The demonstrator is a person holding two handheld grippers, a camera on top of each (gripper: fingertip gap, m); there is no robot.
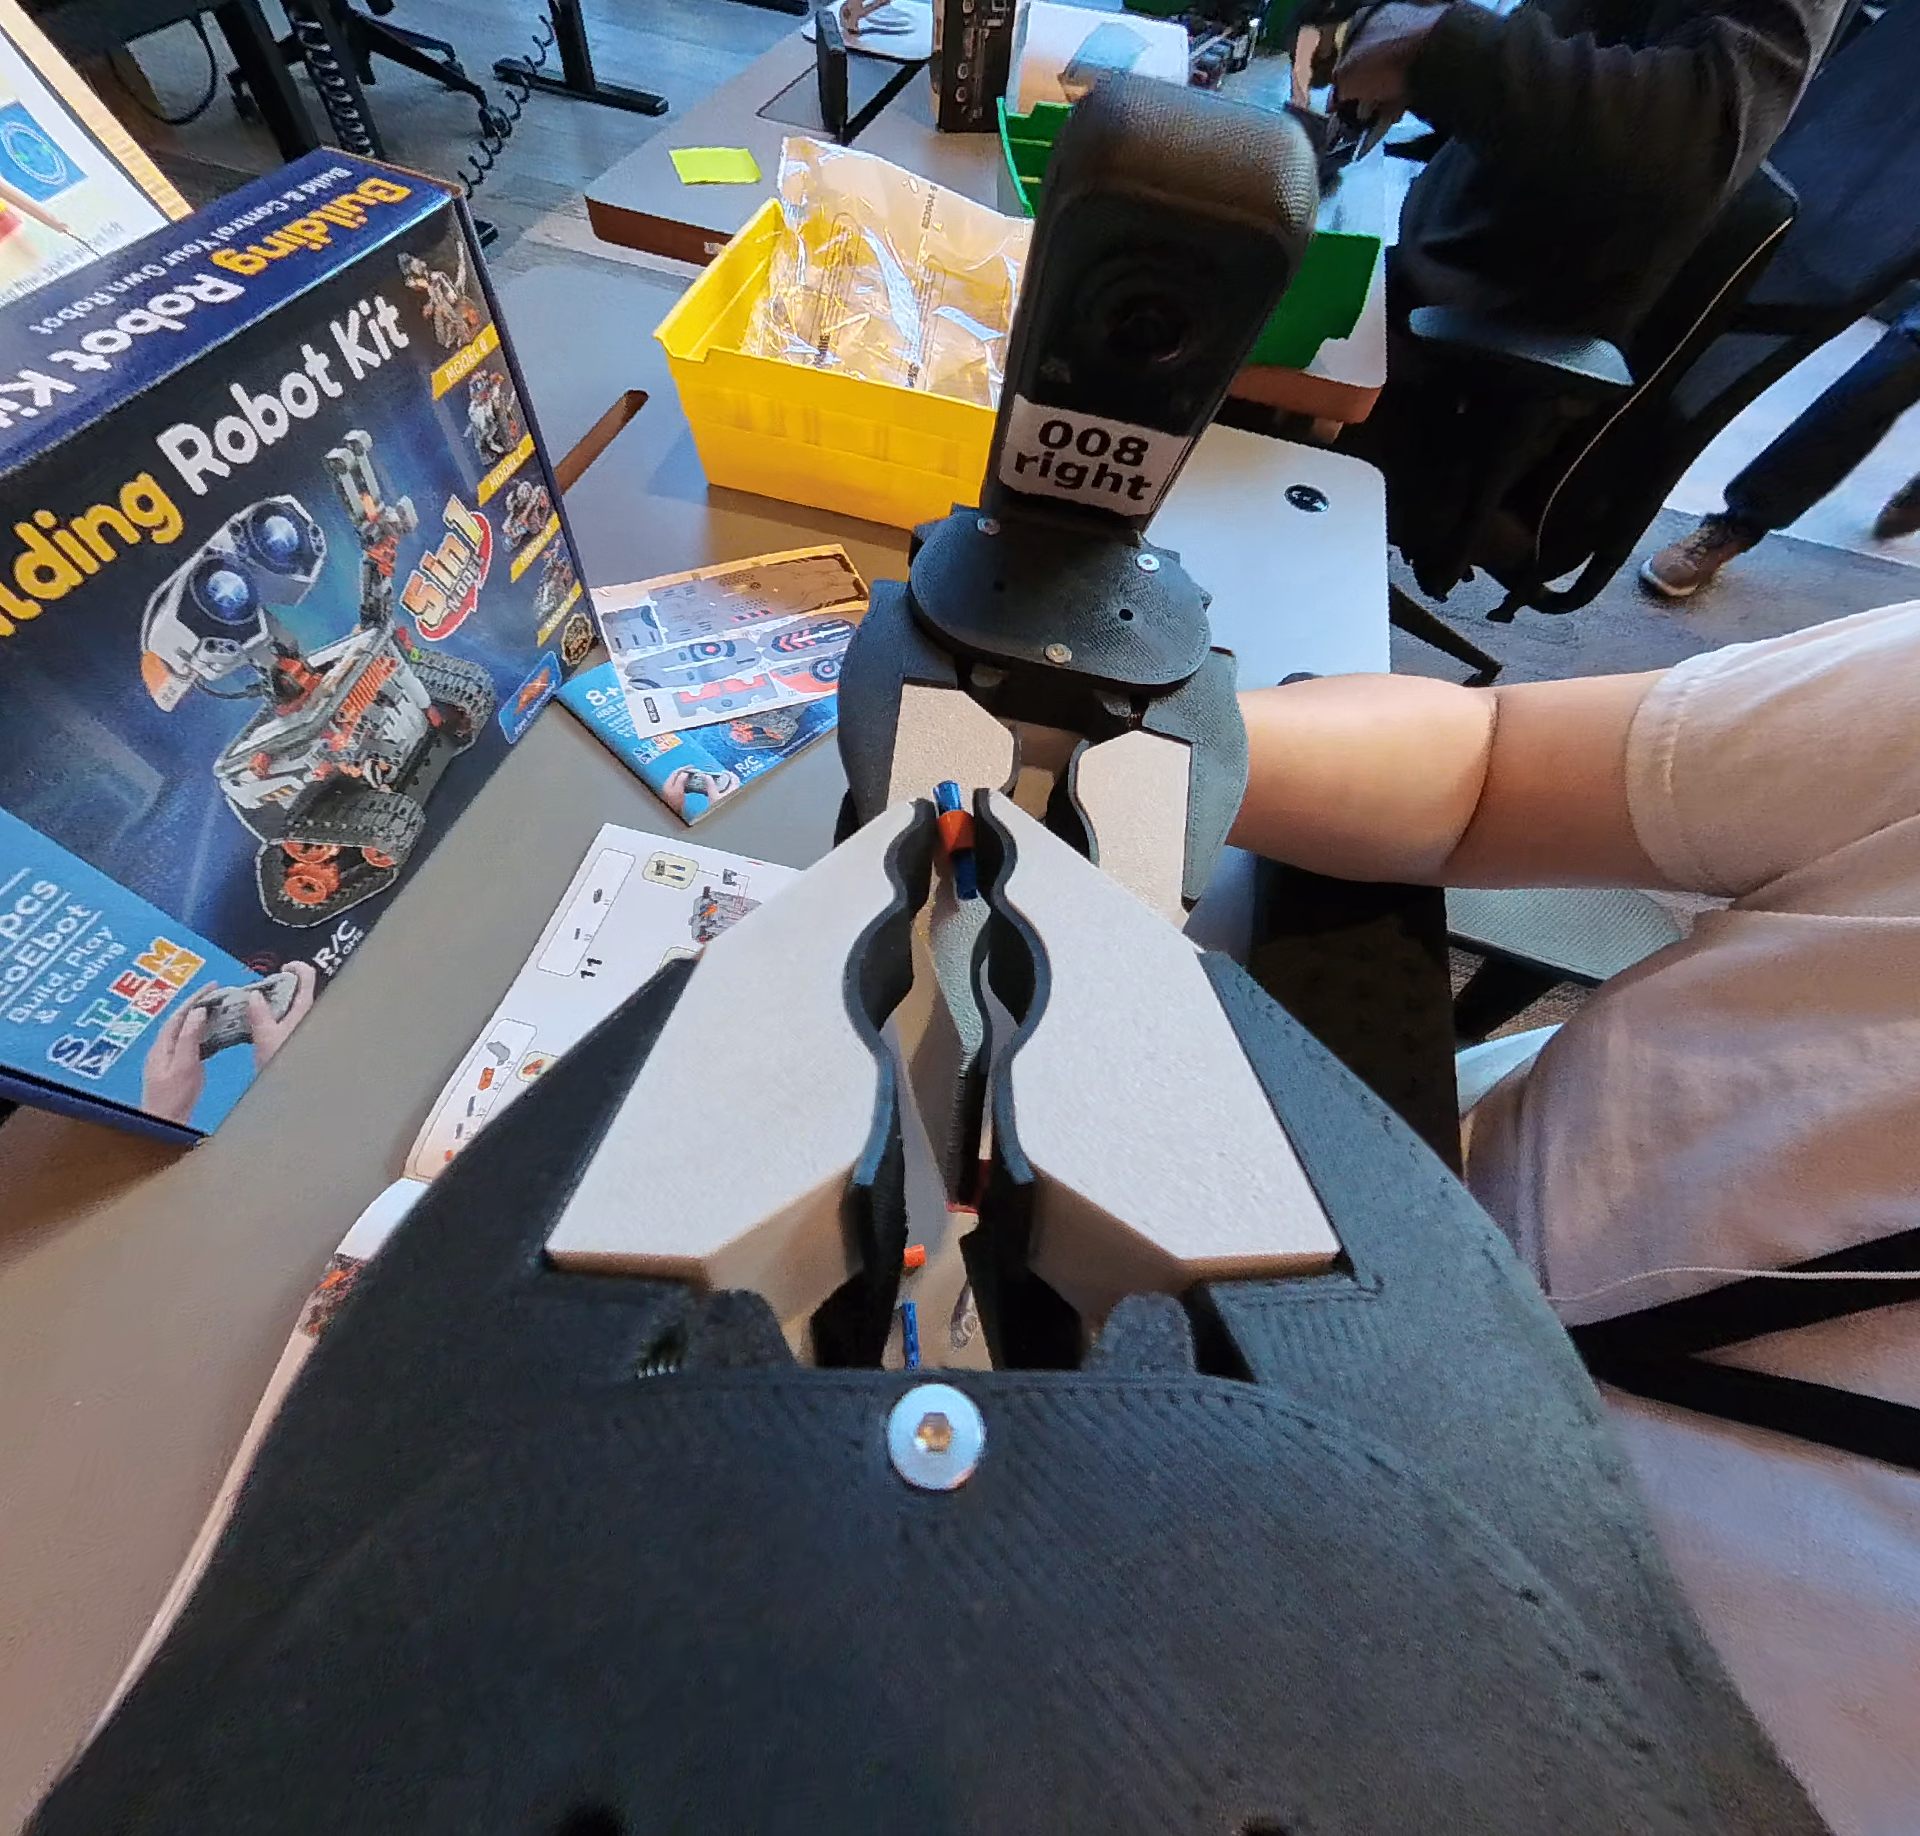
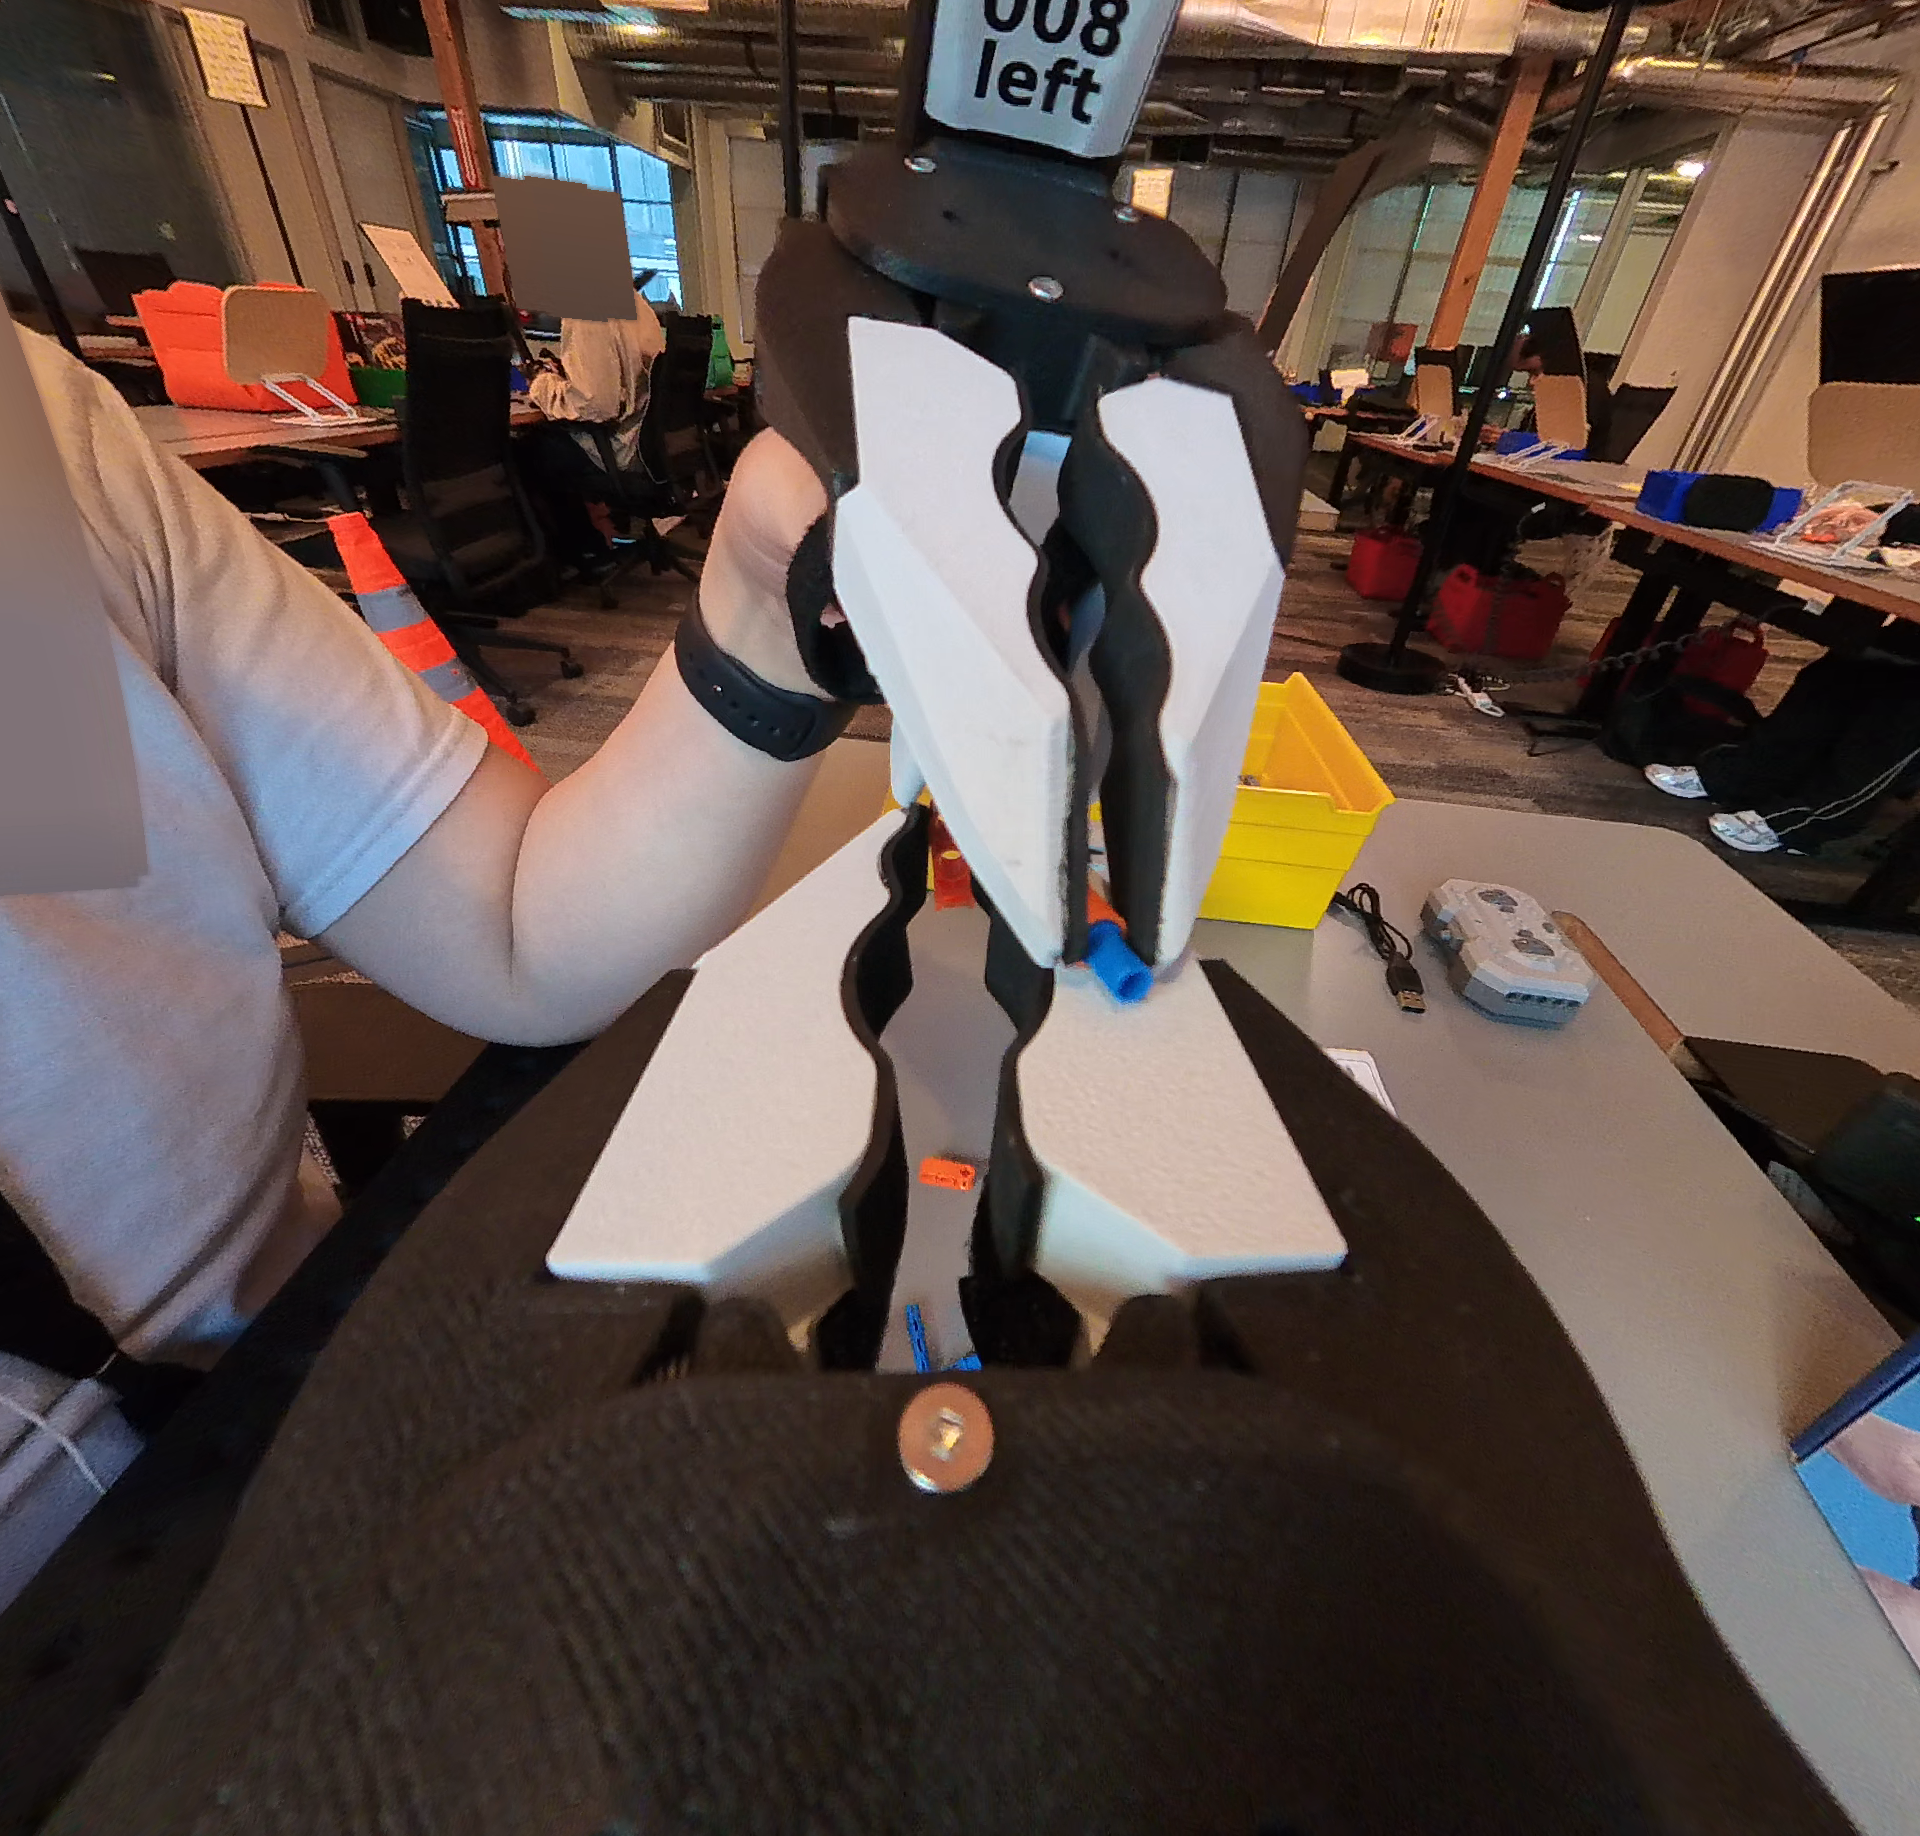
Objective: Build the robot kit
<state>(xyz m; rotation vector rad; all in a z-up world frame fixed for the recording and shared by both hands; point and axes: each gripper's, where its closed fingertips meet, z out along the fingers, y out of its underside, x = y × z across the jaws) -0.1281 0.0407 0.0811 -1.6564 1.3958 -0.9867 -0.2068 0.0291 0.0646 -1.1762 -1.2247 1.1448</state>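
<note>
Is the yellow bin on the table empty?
No; the yellow bin holds crumpled clear plastic bags in the left wrist view.

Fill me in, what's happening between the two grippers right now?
A person holds both grippers tip to tip above the grey table. The left gripper is pinched shut on a small blue peg, right beside an orange piece at the tips of the right gripper. Whether the right gripper actually grips that piece is hidden. A yellow bin and a robot kit box sit nearby.
</note>
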